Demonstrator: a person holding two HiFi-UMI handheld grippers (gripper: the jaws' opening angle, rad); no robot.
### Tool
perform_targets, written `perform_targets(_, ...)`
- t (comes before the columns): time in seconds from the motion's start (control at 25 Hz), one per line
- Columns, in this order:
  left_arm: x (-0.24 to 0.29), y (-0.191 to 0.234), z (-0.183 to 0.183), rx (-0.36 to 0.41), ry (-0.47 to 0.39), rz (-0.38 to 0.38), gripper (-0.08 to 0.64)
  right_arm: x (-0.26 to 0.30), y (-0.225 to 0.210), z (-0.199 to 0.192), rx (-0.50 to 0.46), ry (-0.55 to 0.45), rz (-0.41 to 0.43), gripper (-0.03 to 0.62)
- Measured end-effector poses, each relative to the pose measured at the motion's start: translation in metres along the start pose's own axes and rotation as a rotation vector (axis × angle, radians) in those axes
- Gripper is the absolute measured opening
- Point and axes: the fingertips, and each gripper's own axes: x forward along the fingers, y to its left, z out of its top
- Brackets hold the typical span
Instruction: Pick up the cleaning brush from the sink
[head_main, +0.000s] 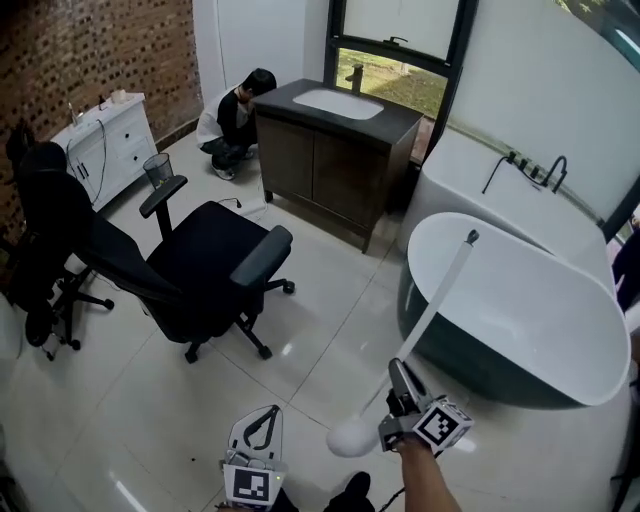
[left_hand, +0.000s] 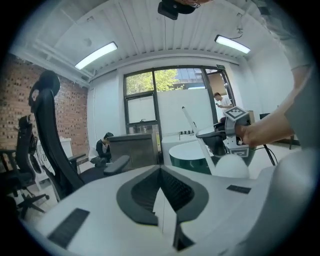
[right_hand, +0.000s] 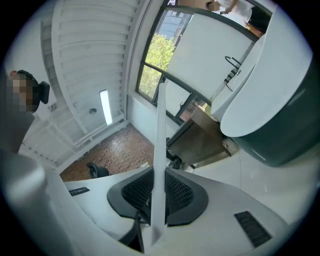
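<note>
My right gripper (head_main: 400, 374) is shut on the cleaning brush (head_main: 437, 298), low in the head view, in front of the bathtub. The brush has a long white handle that slants up to the right and a round white head (head_main: 351, 437) below the jaws. In the right gripper view the handle (right_hand: 158, 145) runs straight up between the jaws. The left gripper view shows the right gripper (left_hand: 218, 142) and the brush head (left_hand: 231, 165) at its right. My left gripper (head_main: 263, 426) hangs at the bottom edge, jaws together with nothing in them. The sink (head_main: 338, 103) sits in the dark vanity far ahead.
A white-and-green bathtub (head_main: 530, 318) stands at the right, a second white tub (head_main: 520, 205) behind it. A black office chair (head_main: 195, 262) is at the left centre. A person (head_main: 232, 120) crouches beside the vanity (head_main: 330, 165). A white cabinet (head_main: 105, 140) lines the brick wall.
</note>
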Motion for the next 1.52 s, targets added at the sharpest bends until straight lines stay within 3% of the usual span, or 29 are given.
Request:
perform_targets(0.16,-0.056,0.024,0.133,0.008,-0.069,0.018,0.005,-0.026,0.120,0.073,0.029,-0.059,0.025,0.075)
perform_targets(0.36,-0.112,0.054,0.269,0.022,-0.163,0.049,0.005,-0.055,0.232,0.148,-0.017,-0.097,0.021,0.075)
perform_targets(0.56,-0.143,0.063,0.349,-0.018,-0.205,0.080,0.005,-0.081,0.306,0.220,0.020,-0.192,0.099,0.075)
perform_targets(0.72,-0.163,0.042,0.404,-0.030,-0.260,0.082,0.005,-0.104,0.347,0.255,0.090,-0.224,0.179,0.075)
perform_targets(0.92,-0.172,0.019,0.434,-0.016,-0.290,0.098,0.005,-0.129,0.382,0.291,0.064,-0.267,0.282,0.075)
perform_targets(1.12,-0.164,-0.002,0.436,-0.018,-0.296,0.067,0.005,-0.153,0.386,0.309,0.074,-0.341,0.303,0.075)
perform_targets(1.52,-0.154,-0.030,0.435,-0.016,-0.281,0.018,0.005,-0.179,0.383,0.334,0.078,-0.433,0.267,0.075)
